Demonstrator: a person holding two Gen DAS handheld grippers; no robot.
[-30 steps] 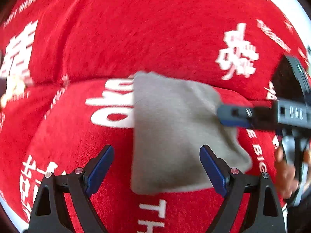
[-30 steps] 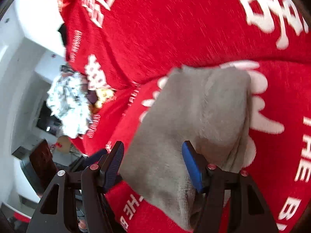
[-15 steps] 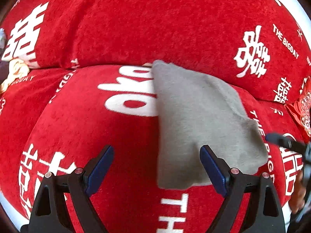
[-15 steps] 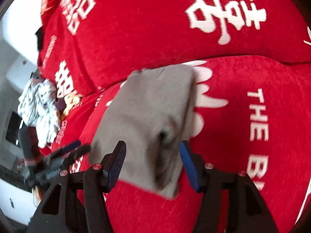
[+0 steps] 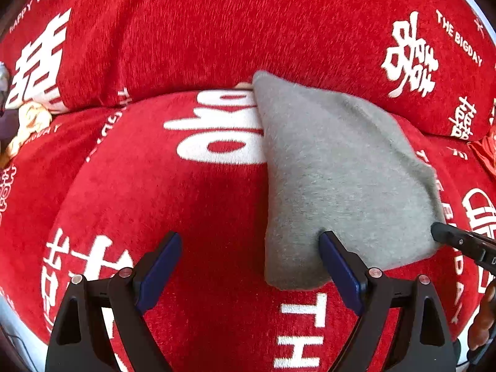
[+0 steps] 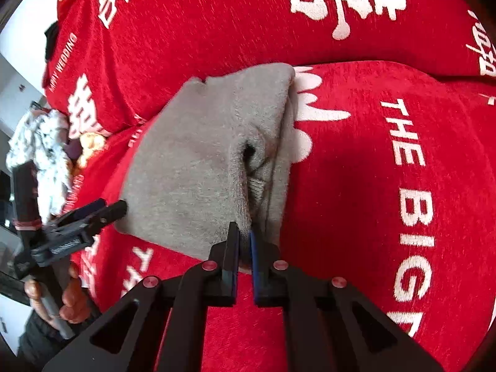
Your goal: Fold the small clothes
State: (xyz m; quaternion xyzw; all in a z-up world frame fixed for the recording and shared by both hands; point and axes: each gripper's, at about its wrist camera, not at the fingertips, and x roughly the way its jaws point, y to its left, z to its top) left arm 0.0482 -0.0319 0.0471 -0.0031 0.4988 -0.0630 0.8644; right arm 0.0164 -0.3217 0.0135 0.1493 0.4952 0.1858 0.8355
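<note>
- The folded grey garment lies on the red printed cover.
- The right gripper is clamped on its near edge, at six o'clock.
- The left gripper hangs wide apart, empty, its right finger over the garment's near corner.

Left tongs spread wide, angled down – right tongs pinched shut, angled down

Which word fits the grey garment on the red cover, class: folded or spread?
Folded. The grey garment lies as a compact pad; stacked layers show at its near edge, where the right gripper pinches a layer.
</note>
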